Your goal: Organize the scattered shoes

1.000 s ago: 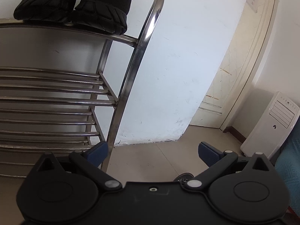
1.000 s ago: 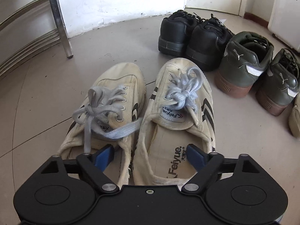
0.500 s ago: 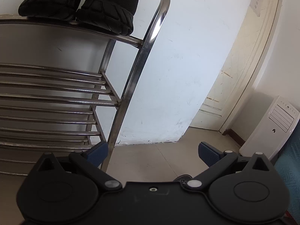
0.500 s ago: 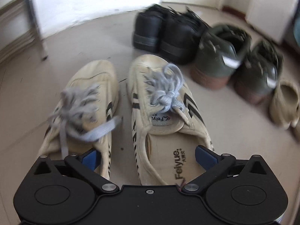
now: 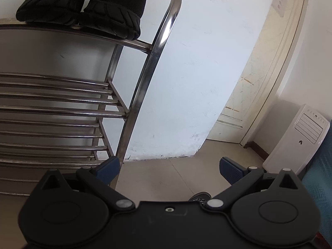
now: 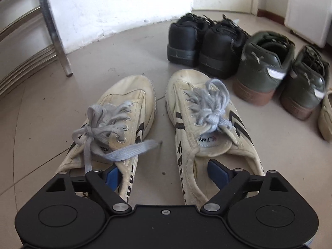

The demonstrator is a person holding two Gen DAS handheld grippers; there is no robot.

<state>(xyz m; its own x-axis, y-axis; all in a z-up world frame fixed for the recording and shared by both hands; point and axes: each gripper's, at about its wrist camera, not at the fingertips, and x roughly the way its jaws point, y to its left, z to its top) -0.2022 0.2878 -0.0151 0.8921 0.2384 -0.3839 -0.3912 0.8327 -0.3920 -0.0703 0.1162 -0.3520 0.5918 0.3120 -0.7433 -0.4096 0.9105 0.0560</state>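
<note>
Two cream canvas sneakers sit side by side on the tiled floor [image 6: 128, 47], toes pointing toward the white wall, and the right gripper [image 6: 164, 173] hangs low over their heel ends. Its jaws stand wide: one blue pad is inside the collar of the left cream sneaker [image 6: 116, 124] and the other is inside the opening of the right cream sneaker [image 6: 205, 124], so the two inner walls of the pair and the strip of floor between them lie between the pads. Neither pad visibly presses anything. A loose grey lace trails from the left cream sneaker across the gap toward its partner.

Beyond the toes, a pair of black shoes [image 6: 205, 43] stands heels-on, touching each other, and just beside them a pair of olive sneakers [image 6: 280, 72] with brown soles. A beige shoe [image 6: 325, 116] is cut off at the frame's right edge.

Near the floor's far left, one leg of the steel shoe rack [image 5: 143, 78] touches down. The left gripper [image 5: 168, 167] faces that rack, jaws wide and holding nothing. On the rack's top shelf, at its right end, rests a pair of black boots [image 5: 87, 12], toes overhanging the front rail
</note>
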